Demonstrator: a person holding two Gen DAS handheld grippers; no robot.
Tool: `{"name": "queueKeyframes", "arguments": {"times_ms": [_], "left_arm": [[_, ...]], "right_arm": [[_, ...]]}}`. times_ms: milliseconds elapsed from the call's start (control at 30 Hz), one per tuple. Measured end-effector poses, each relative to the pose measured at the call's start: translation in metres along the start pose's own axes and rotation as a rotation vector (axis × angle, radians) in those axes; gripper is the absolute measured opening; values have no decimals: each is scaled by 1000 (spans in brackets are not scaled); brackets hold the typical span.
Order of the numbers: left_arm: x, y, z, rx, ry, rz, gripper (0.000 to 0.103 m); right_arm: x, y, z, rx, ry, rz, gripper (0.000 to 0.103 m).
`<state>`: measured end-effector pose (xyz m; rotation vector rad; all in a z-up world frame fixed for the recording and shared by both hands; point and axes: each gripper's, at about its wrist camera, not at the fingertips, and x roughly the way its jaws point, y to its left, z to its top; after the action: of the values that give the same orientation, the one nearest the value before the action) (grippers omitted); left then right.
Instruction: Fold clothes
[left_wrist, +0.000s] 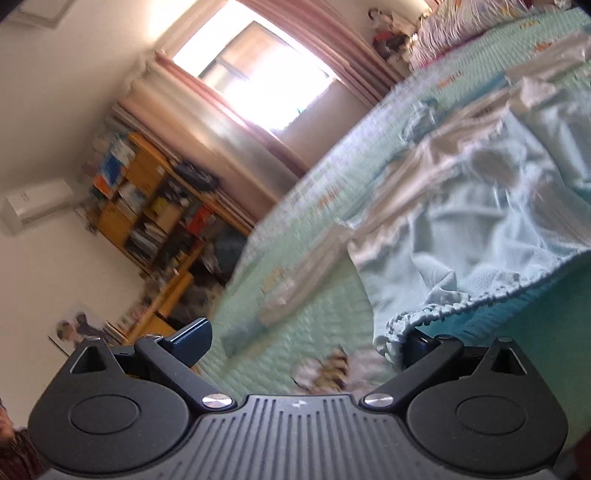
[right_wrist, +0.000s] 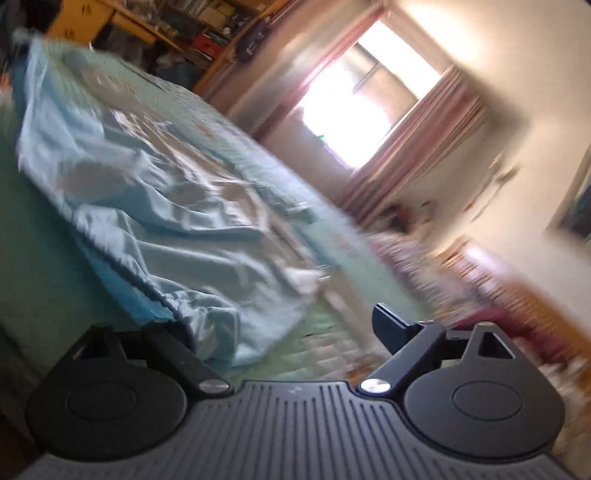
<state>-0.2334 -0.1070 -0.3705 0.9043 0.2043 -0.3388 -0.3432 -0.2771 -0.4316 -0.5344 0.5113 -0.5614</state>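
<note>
Both tongs, the left gripper (left_wrist: 301, 339) and right gripper (right_wrist: 273, 325), gape wide, holding nothing, flanking the garment (left_wrist: 480, 206) for its hem (left_wrist: 461, 306).

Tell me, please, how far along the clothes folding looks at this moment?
Nothing looks folded yet: the light blue garment lies crumpled on the green bedspread. In hand: left gripper and right gripper stand open at its elastic hem. Left: gripping, smoothing, folding.

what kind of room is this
Most likely a bedroom in a home. A bed with a green quilted cover fills most of both views, with a light blue garment spread on it. Behind it are a curtained window and a cluttered wooden bookshelf.
</note>
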Motion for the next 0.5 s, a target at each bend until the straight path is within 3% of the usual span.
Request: {"name": "queueKeyframes", "arguments": {"times_ms": [33,67,200,267,333,433,500], "left_arm": [[1,-1,-2,-5,8,-9,101],[2,-1,-3,-8,13,-17,101],[-6,6,4,-10,-25,-31,91],[-15,15,14,-6,-47,-42,80],[-31,29,24,-18,-67,-54,77],[-61,49,36,-21,-72,-102,77],[-75,61,38,-48,-57,-181,78]], "right_arm": [[3,-3,1,23,13,32,69],[7,-6,2,41,29,58,54],[3,-13,10,75,27,92,25],[-5,-22,20,97,11,101,18],[-16,-34,26,115,-6,126,11],[-34,-62,40,184,-3,189,10],[-43,-83,46,247,19,246,10]]}}
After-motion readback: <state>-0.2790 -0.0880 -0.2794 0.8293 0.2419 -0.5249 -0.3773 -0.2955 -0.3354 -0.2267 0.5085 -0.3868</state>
